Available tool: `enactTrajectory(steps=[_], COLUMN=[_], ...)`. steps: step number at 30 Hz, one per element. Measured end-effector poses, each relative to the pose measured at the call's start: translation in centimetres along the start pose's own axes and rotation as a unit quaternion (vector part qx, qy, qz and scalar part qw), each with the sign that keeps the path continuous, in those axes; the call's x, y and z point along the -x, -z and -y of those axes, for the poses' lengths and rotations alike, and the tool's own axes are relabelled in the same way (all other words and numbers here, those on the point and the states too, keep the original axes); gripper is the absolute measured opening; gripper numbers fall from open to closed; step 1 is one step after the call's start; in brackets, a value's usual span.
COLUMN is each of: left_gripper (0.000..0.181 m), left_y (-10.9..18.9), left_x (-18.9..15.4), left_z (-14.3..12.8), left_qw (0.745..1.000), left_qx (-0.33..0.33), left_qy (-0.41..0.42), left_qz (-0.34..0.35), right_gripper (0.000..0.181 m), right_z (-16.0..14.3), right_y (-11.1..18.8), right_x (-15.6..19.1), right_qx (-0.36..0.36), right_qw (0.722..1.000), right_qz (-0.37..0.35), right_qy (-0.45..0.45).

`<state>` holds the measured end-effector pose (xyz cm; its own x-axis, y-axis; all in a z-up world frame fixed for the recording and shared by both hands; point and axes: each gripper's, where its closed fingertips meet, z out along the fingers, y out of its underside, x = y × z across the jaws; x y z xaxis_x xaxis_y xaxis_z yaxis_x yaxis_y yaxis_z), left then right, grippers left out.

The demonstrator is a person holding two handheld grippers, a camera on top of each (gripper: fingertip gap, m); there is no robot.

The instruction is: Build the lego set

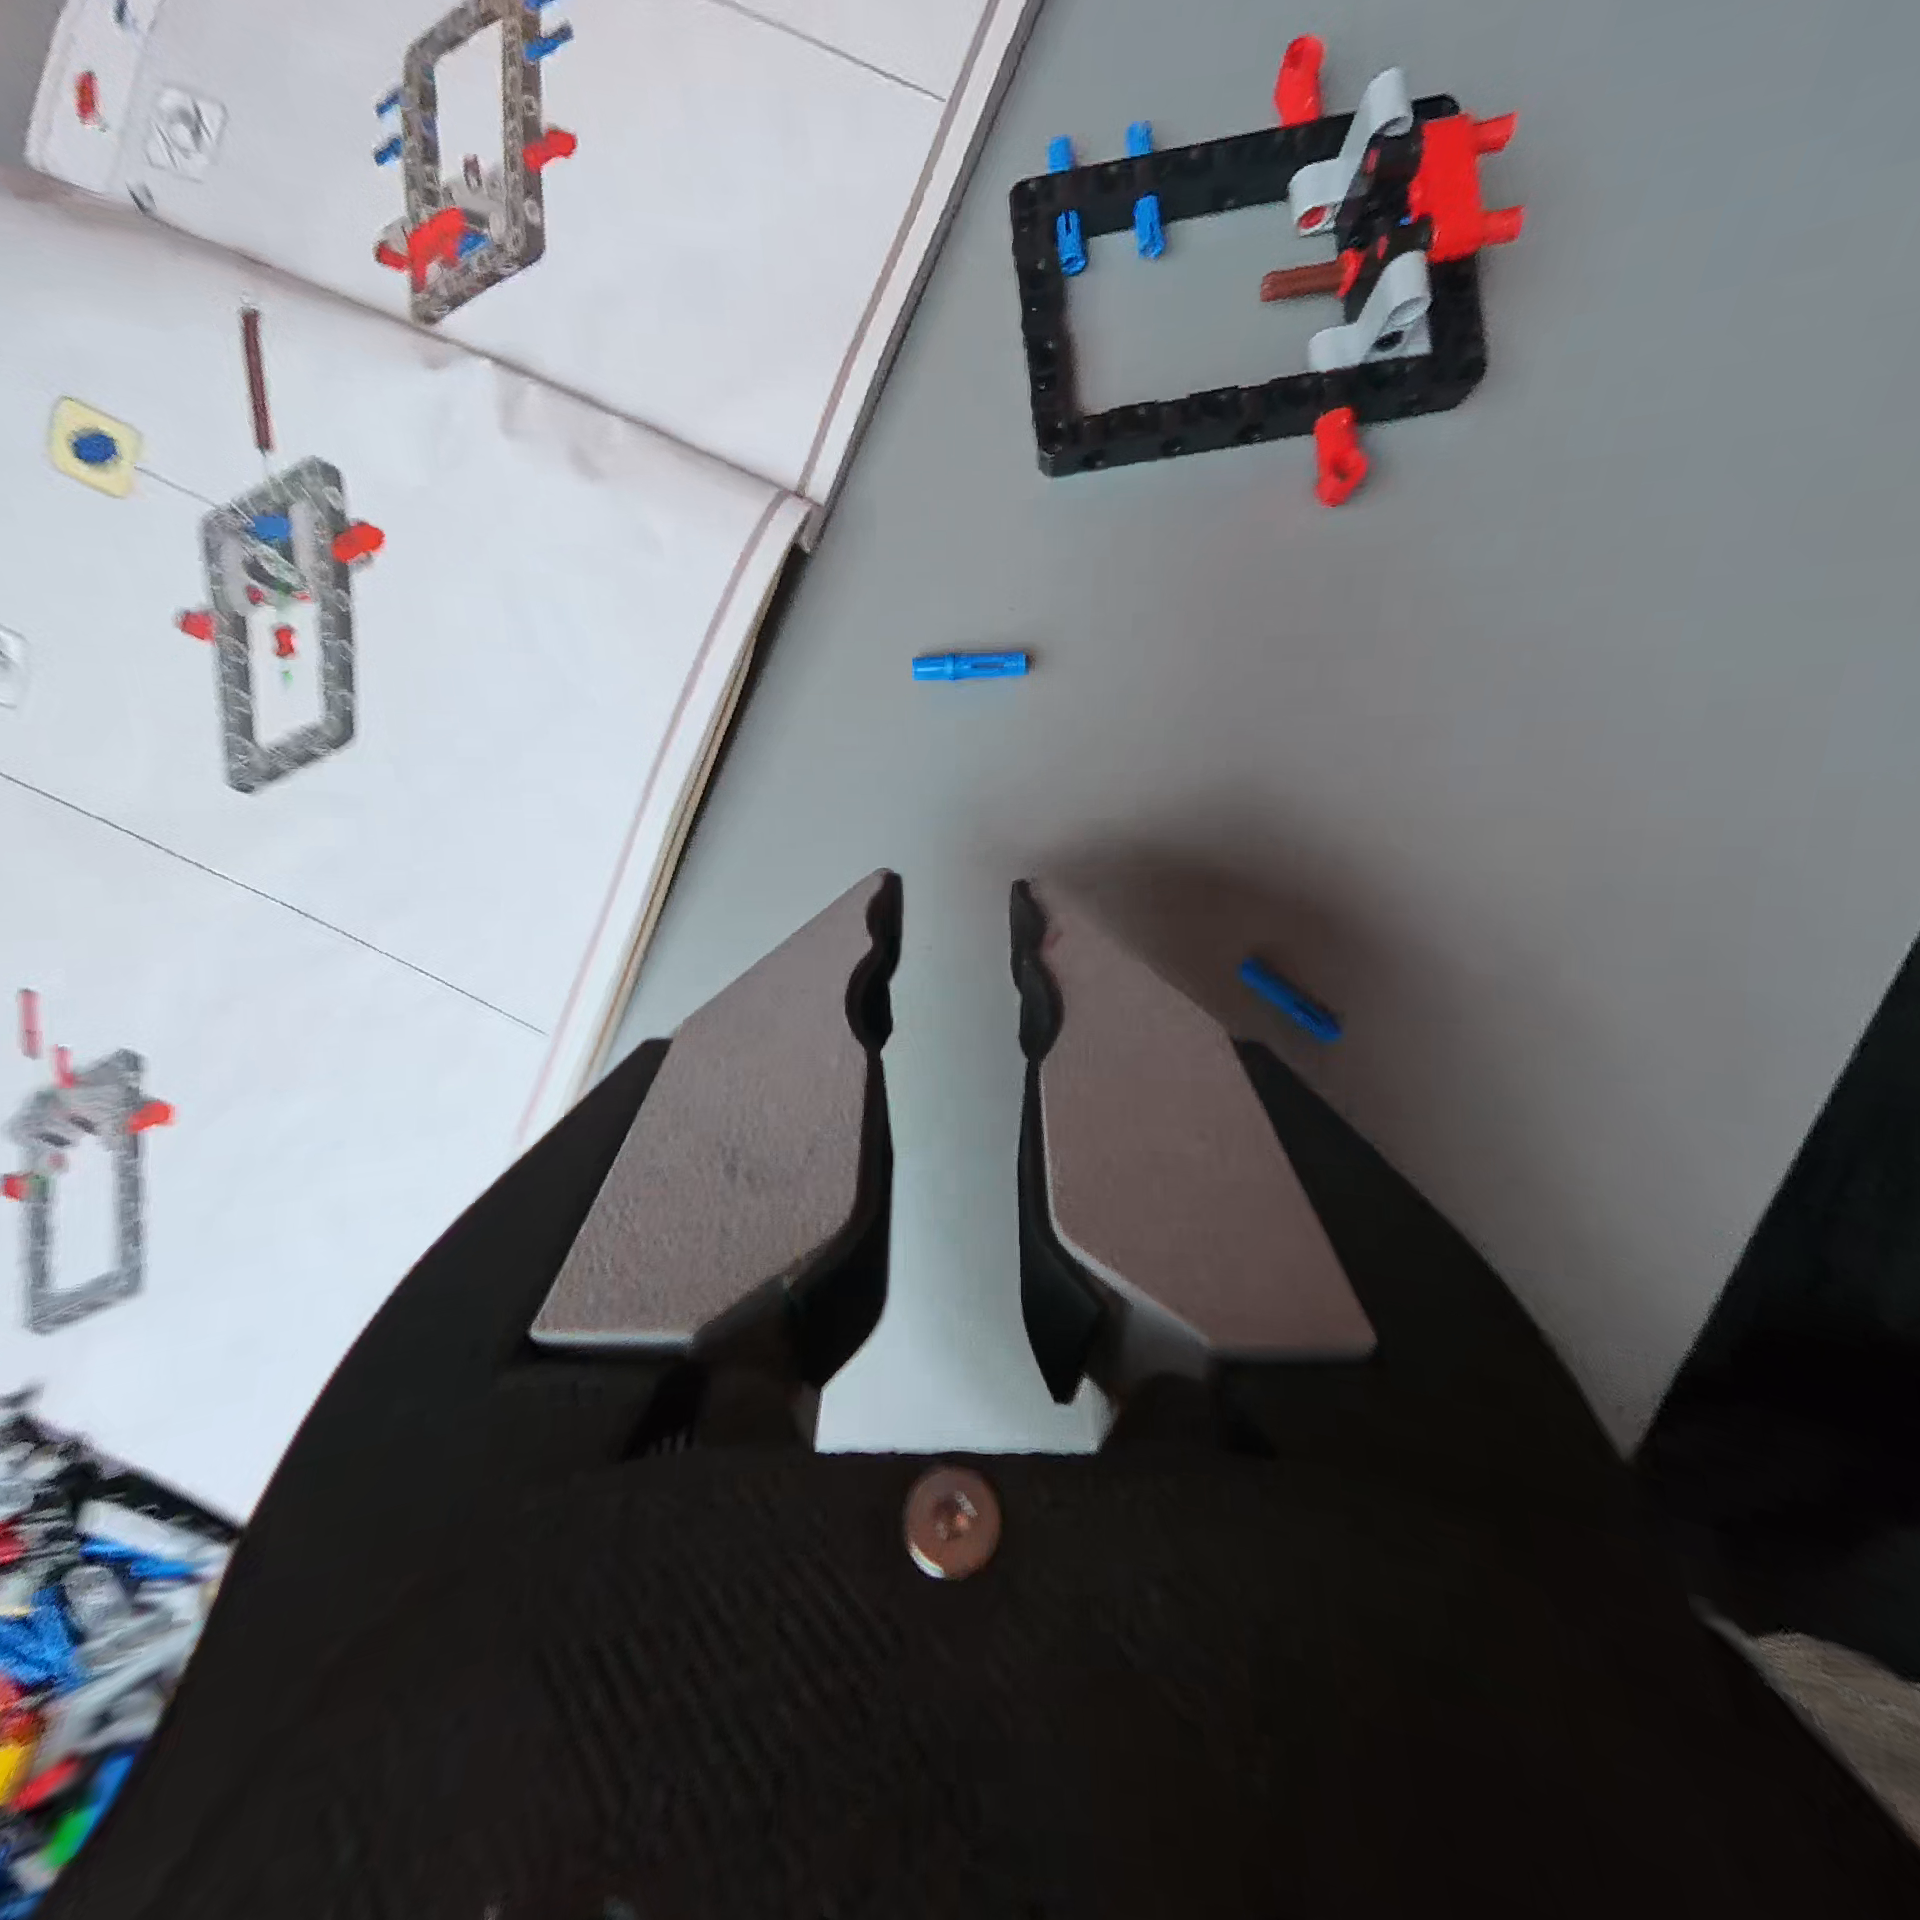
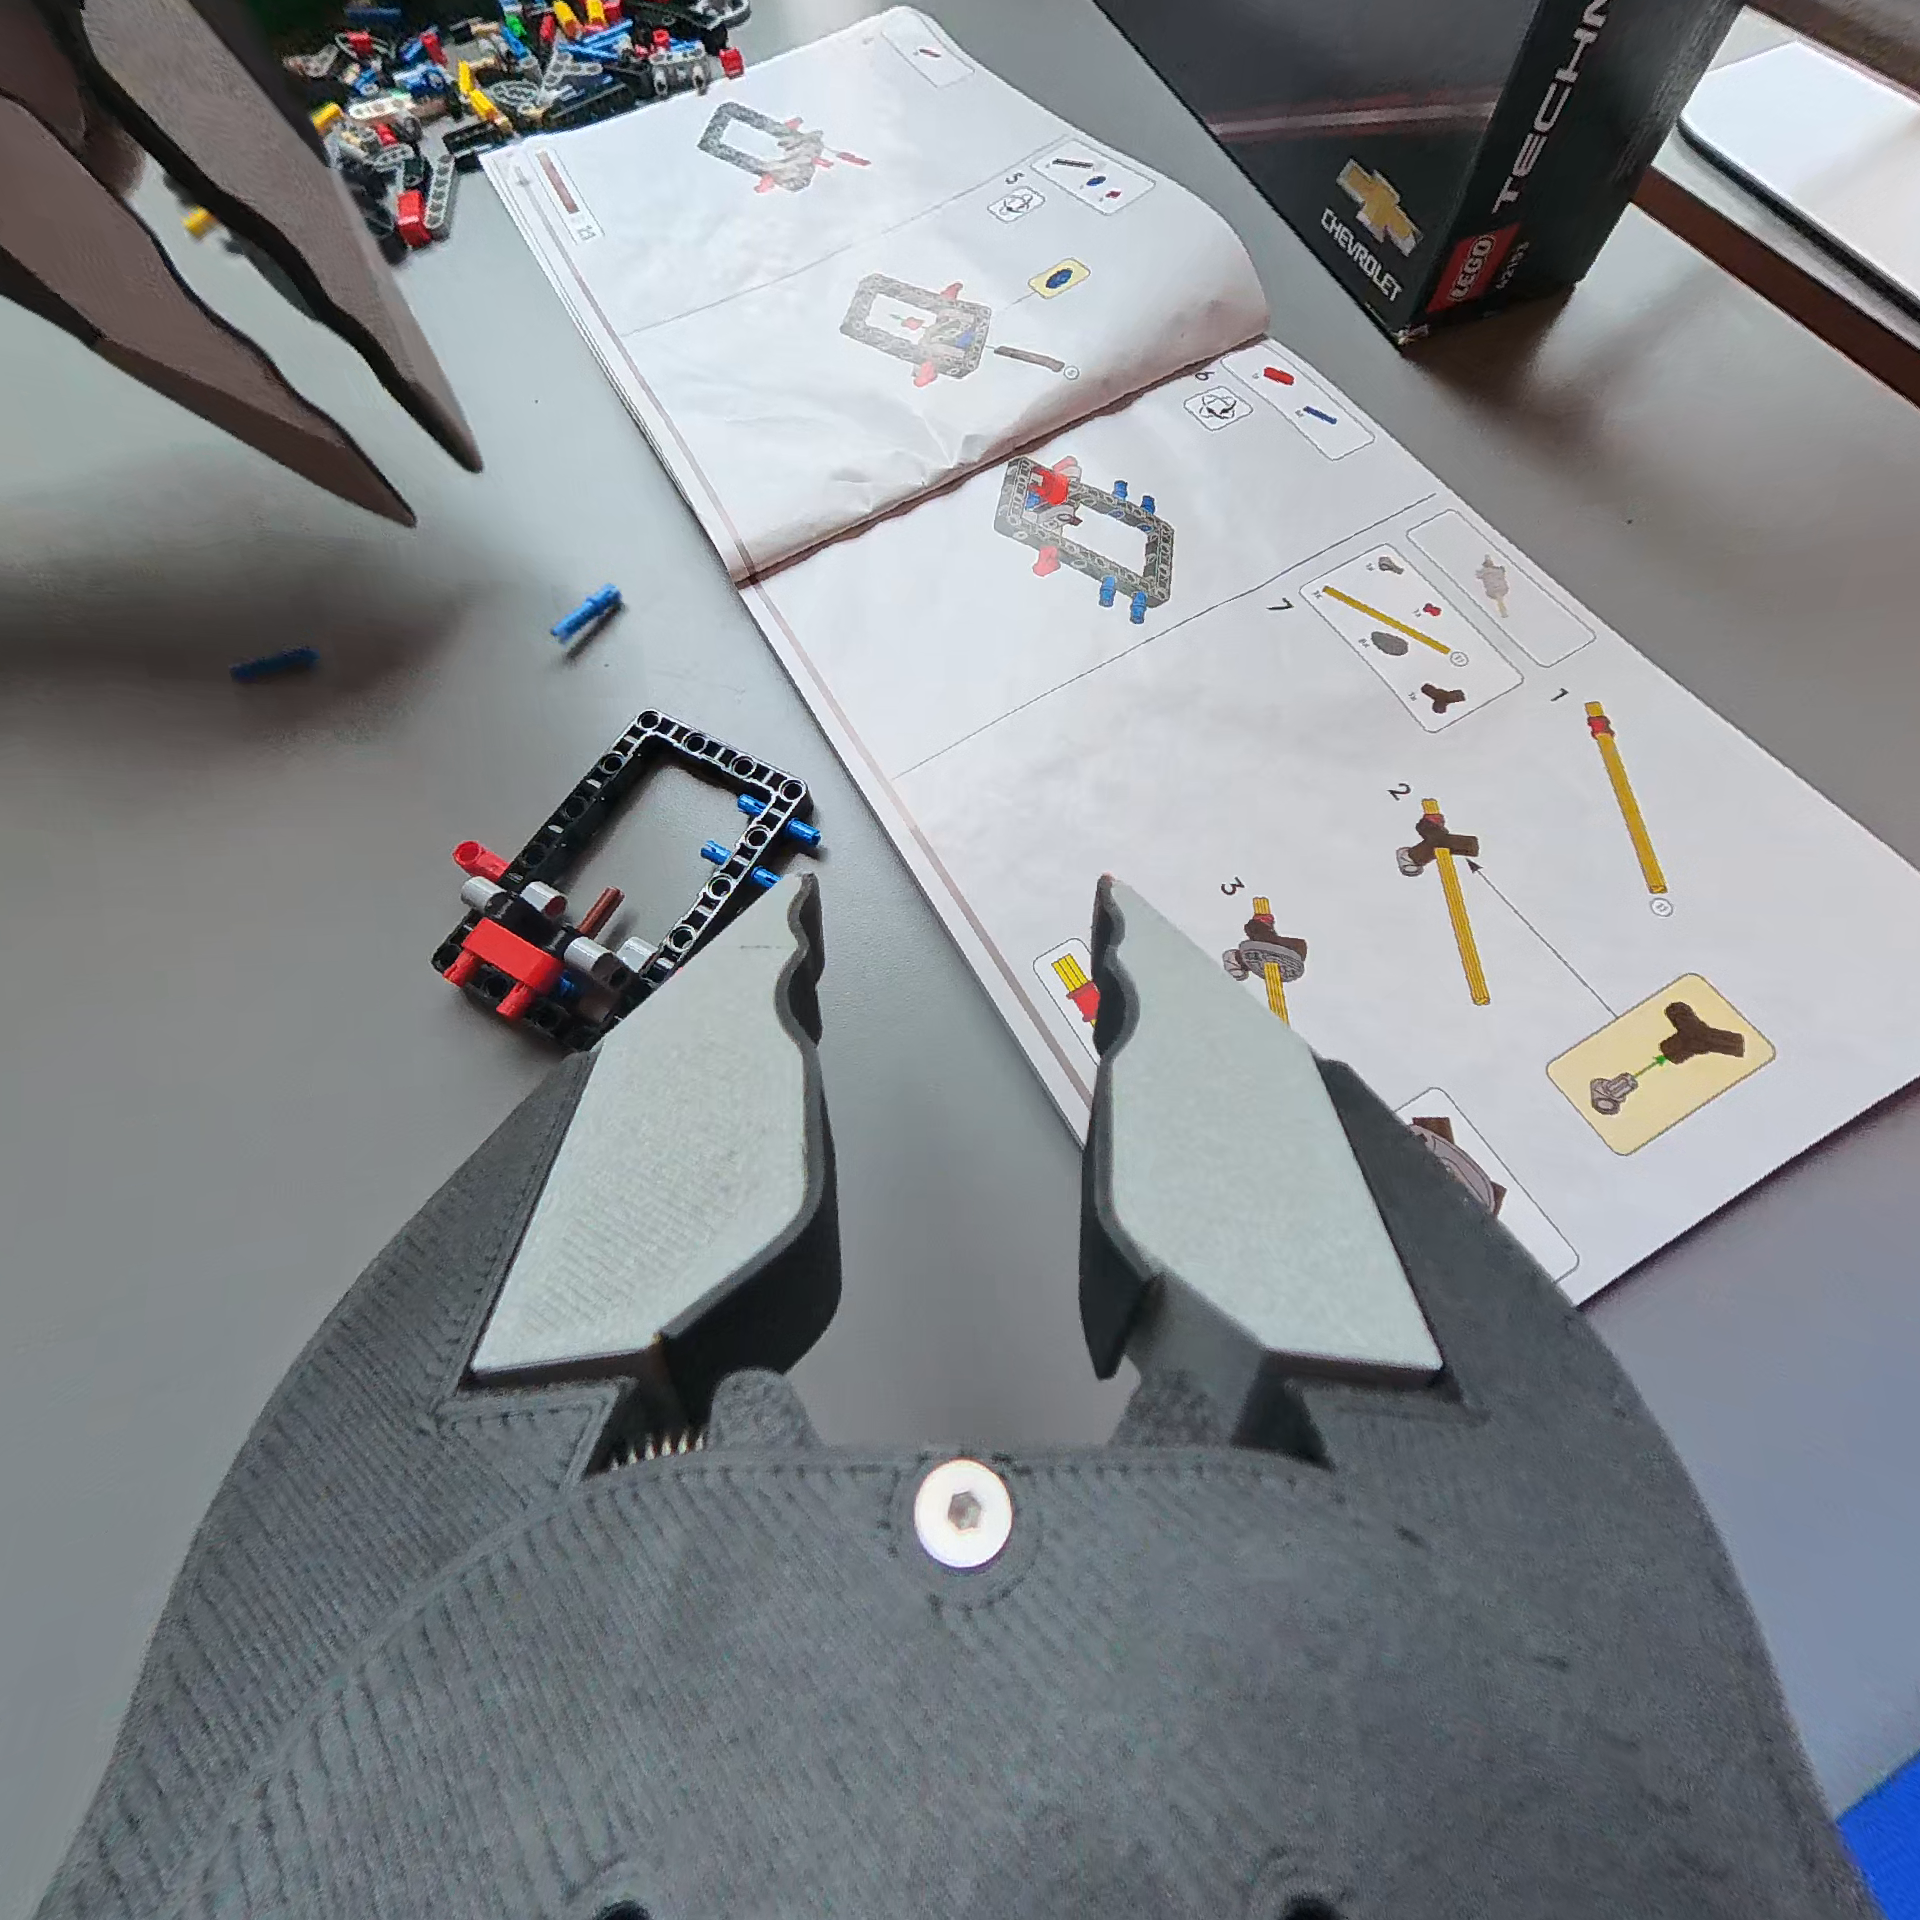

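Observation:
A black rectangular frame (image 1: 1252,291) with blue pins, red connectors and grey parts lies flat on the grey table; it also shows in the right wrist view (image 2: 634,883). Two loose blue pins lie on the table: one (image 1: 970,665) ahead of my left gripper, one (image 1: 1288,1000) just right of it. In the right wrist view they lie past the frame, one (image 2: 587,611) farther right and one (image 2: 273,665) farther left. My left gripper (image 1: 956,894) is open and empty, above the table. My right gripper (image 2: 956,894) is open and empty, beside the frame's right side.
An open instruction booklet (image 1: 416,582) lies left of the frame; in the right wrist view the booklet (image 2: 1143,623) lies to the right. A pile of loose pieces (image 2: 499,94) sits beyond it. A black set box (image 2: 1455,156) stands at the back right. The left gripper's fingers (image 2: 208,270) hang top left. Spacing between my two grippers at the tips: around 20 centimetres.

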<state>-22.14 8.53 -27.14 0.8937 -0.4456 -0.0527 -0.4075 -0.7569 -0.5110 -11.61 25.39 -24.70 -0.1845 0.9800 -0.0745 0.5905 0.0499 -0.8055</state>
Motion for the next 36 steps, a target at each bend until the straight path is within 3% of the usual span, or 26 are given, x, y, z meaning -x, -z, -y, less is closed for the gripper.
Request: enactTrajectory(steps=[4, 11, 13, 15, 19, 22, 26, 29, 36], left_gripper=[0.025, 0.037, 0.026, 0.013, 0.033, 0.024, 0.039, 0.046, 0.032], left_y=[-0.3, -4.0, -5.3, -6.3, -6.5, -6.1, -5.4, -5.6, -6.3], left_x=[1.3, -0.3, -0.2, 0.2, 0.0, -0.3, -1.2, -1.1, -1.2], left_z=[2.2, 6.0, 5.9, 6.2, 7.2, 6.9, 6.7, 7.3, 6.9], left_qw=[0.989, 0.933, 0.919, 0.912, 0.917, 0.92, 0.931, 0.92, 0.906], left_qx=[0.014, 0.008, 0.032, 0.031, 0.016, 0.017, 0.007, -0.006, 0.02], left_qy=[-0.14, -0.356, -0.387, -0.403, -0.391, -0.386, -0.353, -0.384, -0.411], left_qz=[0.039, -0.042, -0.061, -0.063, -0.071, -0.071, -0.089, -0.077, -0.101], right_gripper=[0.049, 0.05, 0.05, 0.05, 0.05, 0.05, 0.051, 0.051, 0.051], right_z=[-0.1, 0.1, 0.1, 0.0, -0.2, -0.2, -0.3, -0.1, 0.0], right_y=[-0.1, -0.1, -0.1, -0.1, -0.1, -0.2, -0.2, -0.2, -0.1], right_x=[0.1, 0.5, 0.6, 0.5, 0.4, 0.5, 0.7, 0.8, 1.0], right_qx=[0.003, -0.005, -0.009, -0.011, -0.008, -0.007, -0.006, -0.008, -0.012], right_qw=[1.0, 1.0, 1.0, 0.999, 0.999, 0.999, 0.999, 0.999, 0.998], right_qz=[0.002, 0.02, 0.028, 0.036, 0.04, 0.045, 0.048, 0.05, 0.055], right_qy=[0.001, -0.003, -0.008, -0.016, -0.022, -0.022, -0.019, -0.017, -0.015])
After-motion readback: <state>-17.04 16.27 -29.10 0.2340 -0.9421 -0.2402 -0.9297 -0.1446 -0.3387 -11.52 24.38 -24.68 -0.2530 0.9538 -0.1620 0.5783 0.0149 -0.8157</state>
